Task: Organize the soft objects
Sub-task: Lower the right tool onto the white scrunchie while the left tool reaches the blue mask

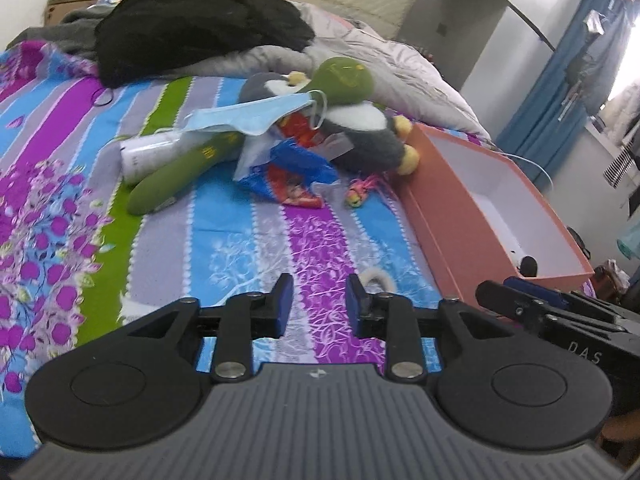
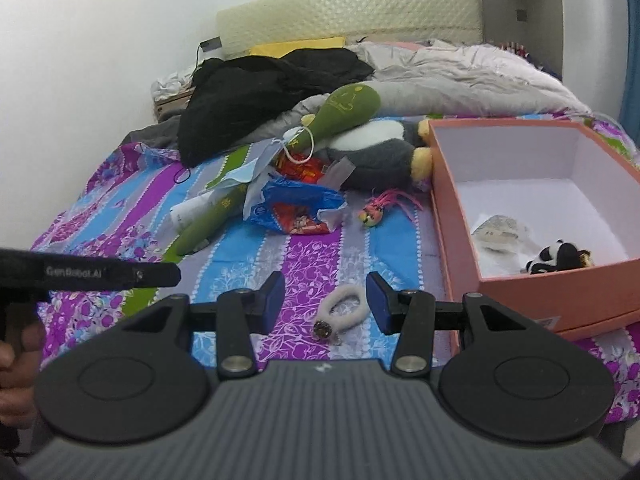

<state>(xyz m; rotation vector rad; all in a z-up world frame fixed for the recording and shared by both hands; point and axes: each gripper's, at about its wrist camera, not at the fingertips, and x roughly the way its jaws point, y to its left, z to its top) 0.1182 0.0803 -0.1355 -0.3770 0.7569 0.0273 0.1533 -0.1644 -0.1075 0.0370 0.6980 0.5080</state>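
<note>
The bed (image 2: 248,276) wore a striped floral sheet in purple, blue and green, with a pale quilt (image 2: 460,68) and a black garment (image 2: 256,96) heaped toward its headboard. A salmon-pink box (image 2: 460,216) with a white interior sat open on the bed, the landmark here. Inside it, near the front wall, lay a small black-and-white plush (image 2: 556,258) and a clear packet (image 2: 496,230). Touching the box's far corner lay a grey-and-white penguin plush (image 2: 376,152), and a green club-shaped plush (image 2: 340,108) leaned across it. Farther from the box sat a blue face mask (image 1: 256,116) and a blue-and-red plastic bag (image 2: 300,208). Between that bag and the box lay a little pink tasselled toy (image 2: 376,210). Just beside the box's near corner lay a fluffy white hair tie (image 2: 346,306). The right gripper (image 2: 326,300) hovered over it, jaws spread to either side without touching. The left gripper (image 1: 320,300), farther from the box, was parted and held nothing.
</note>
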